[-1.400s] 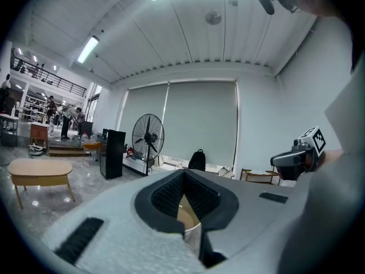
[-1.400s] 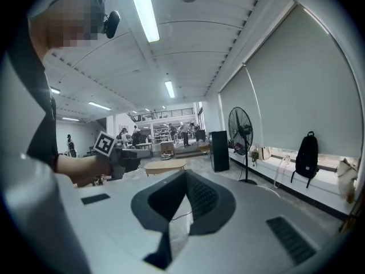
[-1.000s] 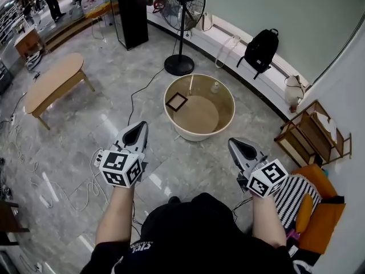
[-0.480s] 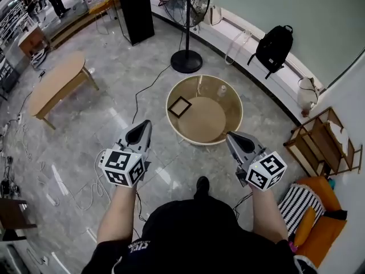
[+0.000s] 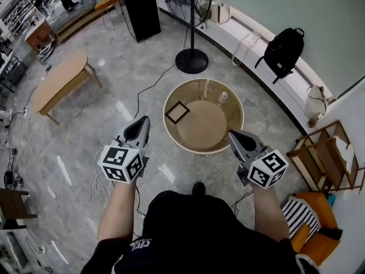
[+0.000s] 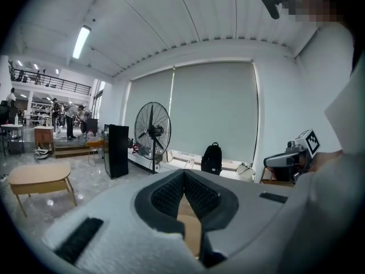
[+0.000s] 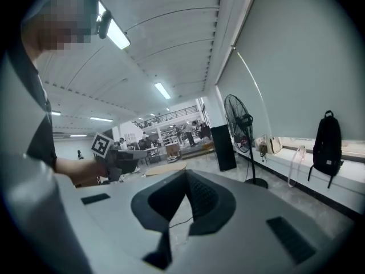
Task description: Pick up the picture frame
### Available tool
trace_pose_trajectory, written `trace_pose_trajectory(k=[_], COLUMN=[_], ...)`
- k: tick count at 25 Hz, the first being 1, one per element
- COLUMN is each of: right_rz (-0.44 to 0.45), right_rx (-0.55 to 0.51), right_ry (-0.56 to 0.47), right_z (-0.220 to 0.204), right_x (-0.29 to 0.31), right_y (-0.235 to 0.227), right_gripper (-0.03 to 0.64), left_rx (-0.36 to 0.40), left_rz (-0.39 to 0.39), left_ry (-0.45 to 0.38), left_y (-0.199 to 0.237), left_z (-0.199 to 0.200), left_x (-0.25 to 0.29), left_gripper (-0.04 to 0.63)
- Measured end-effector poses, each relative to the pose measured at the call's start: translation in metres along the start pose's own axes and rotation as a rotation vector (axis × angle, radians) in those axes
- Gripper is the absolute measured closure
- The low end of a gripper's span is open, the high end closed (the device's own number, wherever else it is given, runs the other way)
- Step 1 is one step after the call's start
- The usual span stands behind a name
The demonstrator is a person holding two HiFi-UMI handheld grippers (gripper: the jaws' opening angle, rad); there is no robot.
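Approach step. Left gripper (image 5: 141,120) and right gripper (image 5: 232,135): jaws closed, holding nothing, short of the round counter (image 5: 203,150). Picture frame (image 5: 177,112) apparently flat near its left edge. Next: open, reach in.

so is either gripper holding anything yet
Nothing: left gripper and right gripper both have jaws shut and empty. The picture frame lies apart, ahead of them.

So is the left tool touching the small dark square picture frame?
Apart. The head view shows bare grey floor between the left tool and the small dark square picture frame lying inside the round wooden tub.
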State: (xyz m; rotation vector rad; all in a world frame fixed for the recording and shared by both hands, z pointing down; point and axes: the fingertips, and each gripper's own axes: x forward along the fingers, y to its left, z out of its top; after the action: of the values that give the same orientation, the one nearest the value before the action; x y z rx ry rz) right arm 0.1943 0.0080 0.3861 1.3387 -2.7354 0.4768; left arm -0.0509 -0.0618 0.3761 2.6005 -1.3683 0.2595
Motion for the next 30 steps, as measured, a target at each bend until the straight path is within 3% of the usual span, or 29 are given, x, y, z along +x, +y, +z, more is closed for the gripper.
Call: trace_pose_trajectory(k=[5, 11, 22, 30], right_rz=[0.056, 0.085, 0.091, 0.123], right_rx=[-0.003, -0.019, -0.062, -0.053], right_ry=[0.020, 0.059, 0.129, 0.206], right_z=[0.001, -0.001, 0.026, 0.009], right_x=[0.012, 0.049, 0.180, 0.256], right_y=[-0.014, -0.022, -0.041, -0.035], right_gripper=[0.612, 0.612, 0.612, 0.612], left_rx=[-0.012, -0.031, -0.067, -0.109], left_rz=[0.033, 0.043, 0.011, -0.009], left_ry=[-0.009, -0.009, -0.021, 0.062], left_y=[-0.004, 0.023, 0.129, 0.184], left_z=[0.005, 0.004, 0.012, -0.019], left_x=[0.017, 0.043, 0.112, 0.149], left_gripper=[0.586, 0.586, 0.586, 0.586])
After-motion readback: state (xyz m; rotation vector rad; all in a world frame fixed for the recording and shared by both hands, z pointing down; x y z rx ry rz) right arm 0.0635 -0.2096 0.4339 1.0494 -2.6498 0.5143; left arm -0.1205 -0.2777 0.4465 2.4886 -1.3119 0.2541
